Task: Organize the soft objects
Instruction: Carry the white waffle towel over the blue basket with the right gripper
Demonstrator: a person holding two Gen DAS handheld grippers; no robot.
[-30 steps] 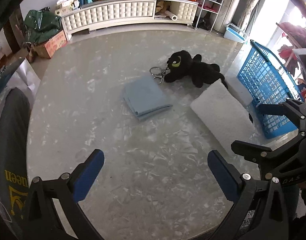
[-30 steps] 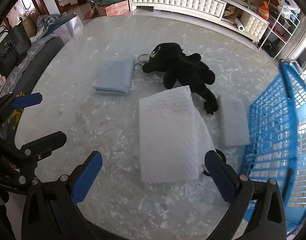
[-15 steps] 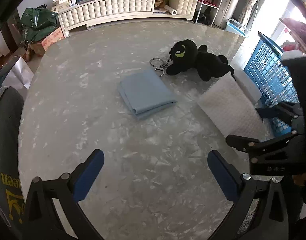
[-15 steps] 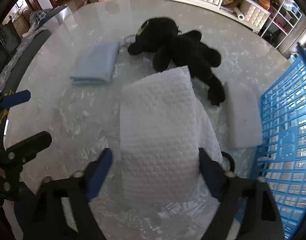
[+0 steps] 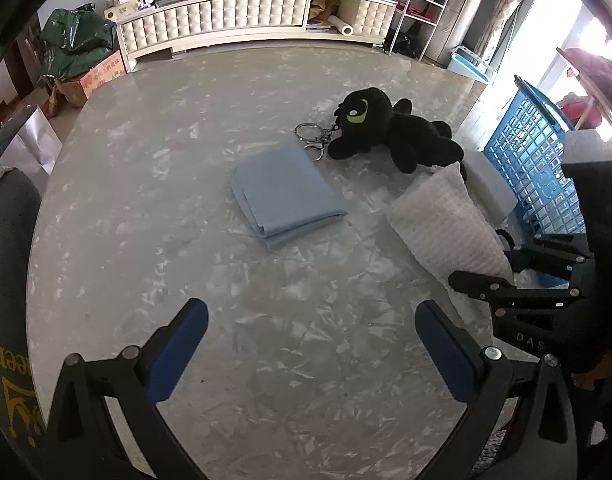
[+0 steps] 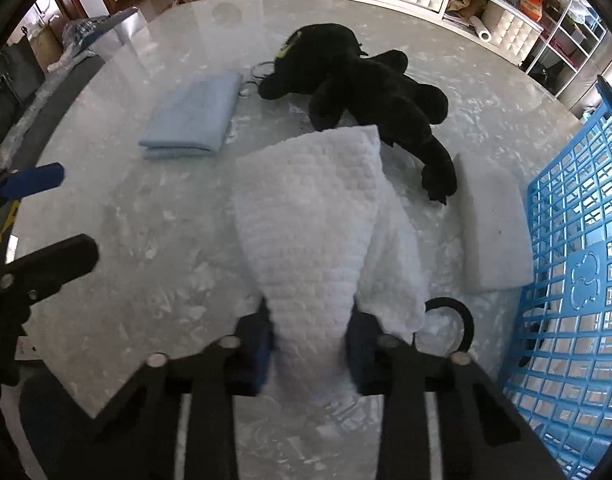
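Nothing soft can be seen inside the blue plastic lattice basket (image 6: 574, 248) that stands at the desk's right edge, though much of its inside is out of sight; by that reckoning the sorting has only just begun.

The right tongs (image 6: 311, 350) are closing on the near end of the white waffle-textured folded towel (image 6: 318, 216), which lies near the right edge beside the basket. The cloth is bunched between the two blue pads and pinched narrow there, so the grip looks made or nearly so, but the towel rests on the grey marbled desk (image 5: 266, 320) and has not been lifted.

The left tongs (image 5: 312, 350) hang released over the bare near part of the desk, pads well apart, with nothing between them.

Left to deal with, as far as can be judged:
- the towel itself, once raised, probably bound for the basket;
- the black plush toy with a green eye and a metal key ring (image 5: 390, 128), lying toward the far side, its tail end touching the towel's far corner;
- the pale blue folded cloth (image 5: 284, 196) near the middle, just beside the key ring;
- the flat white rectangular sponge pad (image 6: 492, 228) between towel and basket.

A black loop (image 6: 452, 320) lies by the towel's near corner; what it is cannot be told.
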